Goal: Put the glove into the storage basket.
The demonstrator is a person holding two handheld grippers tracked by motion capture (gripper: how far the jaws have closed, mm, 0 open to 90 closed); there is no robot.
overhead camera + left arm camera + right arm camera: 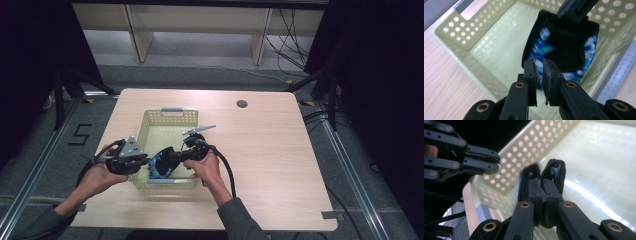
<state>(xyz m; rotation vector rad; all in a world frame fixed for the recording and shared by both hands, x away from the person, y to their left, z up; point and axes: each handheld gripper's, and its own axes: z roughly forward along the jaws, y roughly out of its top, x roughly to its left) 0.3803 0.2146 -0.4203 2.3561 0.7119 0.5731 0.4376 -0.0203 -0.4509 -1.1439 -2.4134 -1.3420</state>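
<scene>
A black cloth with blue camouflage print (161,166) hangs inside the near end of a pale green perforated basket (141,131). My left gripper (149,161) reaches over the basket's left wall, and my right gripper (168,156) comes in from the right. In the left gripper view the cloth (564,47) hangs in front of the left gripper (539,65), whose jaws pinch its lower edge. The right gripper (574,7) grips its top. In the right gripper view the right gripper (543,181) is shut, with cloth (556,168) folded over its tips. The left gripper (481,161) shows at upper left.
The basket stands left of centre on a light wooden table (280,160), which has a round cable hole (242,104) at the back. The basket has a grey handle (171,110) at its far rim. Dark curtains and metal floor rails flank the table.
</scene>
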